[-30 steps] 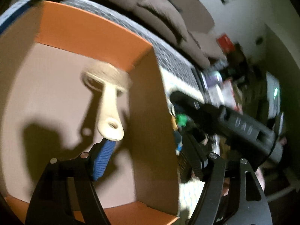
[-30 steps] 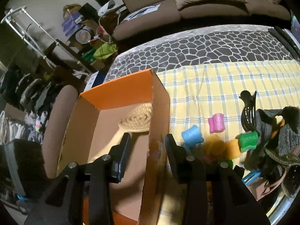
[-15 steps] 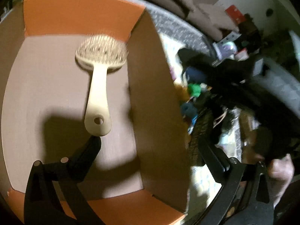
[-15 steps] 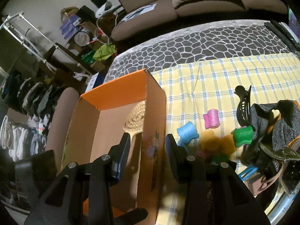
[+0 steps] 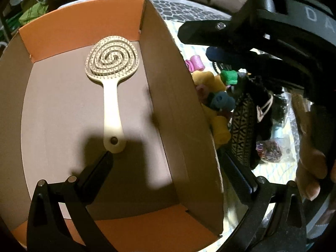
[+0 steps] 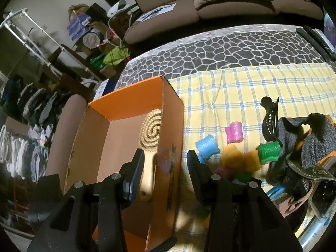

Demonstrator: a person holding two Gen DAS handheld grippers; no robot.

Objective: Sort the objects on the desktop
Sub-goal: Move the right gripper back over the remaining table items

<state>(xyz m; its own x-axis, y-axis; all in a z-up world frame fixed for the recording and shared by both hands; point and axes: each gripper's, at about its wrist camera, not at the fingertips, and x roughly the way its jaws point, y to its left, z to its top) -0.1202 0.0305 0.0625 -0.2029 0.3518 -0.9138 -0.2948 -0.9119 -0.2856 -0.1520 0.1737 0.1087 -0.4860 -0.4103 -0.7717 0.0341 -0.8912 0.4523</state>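
Hairbrush [image 5: 112, 96] lies flat inside the box [image 5: 180, 109]. Both grippers, left [image 5: 168, 168] and right [image 6: 166, 163], gape empty astride its wall; descending could snag cardboard.

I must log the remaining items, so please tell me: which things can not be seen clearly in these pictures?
- Curler pile, left wrist view: partly behind the orange box wall.
- Same pile, right wrist view: blurred, partly behind the right gripper.
- Dark heap: cut by the right edge.
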